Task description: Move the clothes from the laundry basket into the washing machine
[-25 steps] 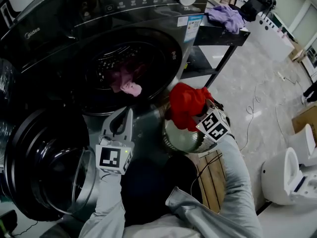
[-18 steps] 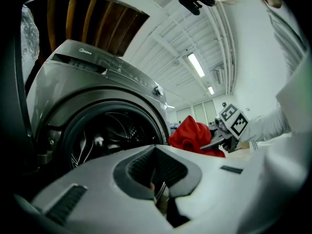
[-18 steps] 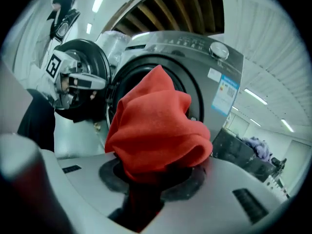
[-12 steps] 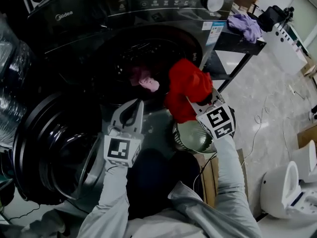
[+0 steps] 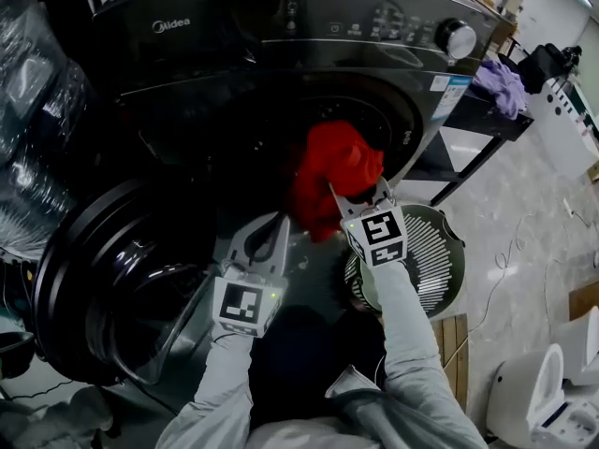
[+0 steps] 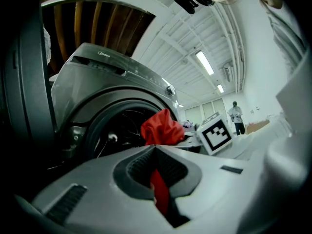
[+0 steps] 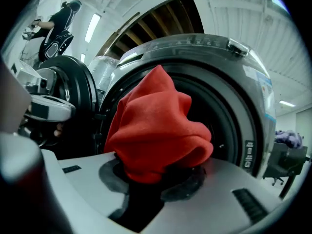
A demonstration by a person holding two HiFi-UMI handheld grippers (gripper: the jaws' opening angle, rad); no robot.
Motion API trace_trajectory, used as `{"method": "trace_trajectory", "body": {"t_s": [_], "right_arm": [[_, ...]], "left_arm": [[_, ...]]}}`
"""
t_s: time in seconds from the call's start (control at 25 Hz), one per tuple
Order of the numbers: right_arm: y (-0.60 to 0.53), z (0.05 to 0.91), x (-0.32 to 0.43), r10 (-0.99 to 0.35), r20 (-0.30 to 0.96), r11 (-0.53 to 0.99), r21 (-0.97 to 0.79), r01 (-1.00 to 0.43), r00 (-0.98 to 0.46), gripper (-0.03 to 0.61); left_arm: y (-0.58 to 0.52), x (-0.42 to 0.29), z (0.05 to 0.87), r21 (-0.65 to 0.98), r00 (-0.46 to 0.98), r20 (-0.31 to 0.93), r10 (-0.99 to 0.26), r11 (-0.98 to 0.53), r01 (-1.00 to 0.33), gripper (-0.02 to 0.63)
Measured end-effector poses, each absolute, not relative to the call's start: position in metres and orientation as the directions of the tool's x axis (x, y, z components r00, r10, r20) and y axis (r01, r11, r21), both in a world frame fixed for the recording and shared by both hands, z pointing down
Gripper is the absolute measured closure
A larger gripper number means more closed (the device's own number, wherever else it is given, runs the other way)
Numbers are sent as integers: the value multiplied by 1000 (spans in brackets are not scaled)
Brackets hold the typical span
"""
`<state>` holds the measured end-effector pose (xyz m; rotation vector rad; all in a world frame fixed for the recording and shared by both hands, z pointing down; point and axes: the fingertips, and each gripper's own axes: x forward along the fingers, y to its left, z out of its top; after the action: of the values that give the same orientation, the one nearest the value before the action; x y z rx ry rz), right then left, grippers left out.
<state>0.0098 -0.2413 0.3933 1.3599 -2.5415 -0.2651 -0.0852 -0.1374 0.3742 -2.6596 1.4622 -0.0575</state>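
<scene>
Grasping the red garment (image 5: 329, 162) with the right gripper (image 5: 346, 199), clenched on its lower folds, right in front of the drum mouth of the washing machine (image 5: 281, 36). Holding the left gripper (image 5: 278, 221) closed on nothing, just below the garment, beside the open door (image 5: 103, 279), with the laundry basket (image 5: 438, 251) on the floor under the right forearm
</scene>
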Motion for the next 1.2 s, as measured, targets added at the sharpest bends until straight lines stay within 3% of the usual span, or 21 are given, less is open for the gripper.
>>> {"method": "trace_trajectory", "body": {"t_s": [0.24,0.64,0.88,1.04,1.2], "right_arm": [[-302,394,-44,-859,12,493,288,-821,-512,437],[-379,363,-65,-899,-179,348,260,-901,-400,433],[-380,450,-54,-916,38,395,266,-879,-399,419],[-384,481,-55,-870,212,484,207,-850,-445,340],[-377,477,-46,-853,269,500,179,-848,-446,262]], "left_arm": [[-140,-86,377,-60,524,-31,-851,-522,-851,594],[-142,-87,379,-17,525,-57,-849,-525,-851,594],[-139,-88,380,-18,527,-59,-848,-527,-850,594],[-138,-88,381,-12,526,-59,-849,-526,-850,594],[-136,-87,381,-17,526,-60,-848,-526,-850,594]]}}
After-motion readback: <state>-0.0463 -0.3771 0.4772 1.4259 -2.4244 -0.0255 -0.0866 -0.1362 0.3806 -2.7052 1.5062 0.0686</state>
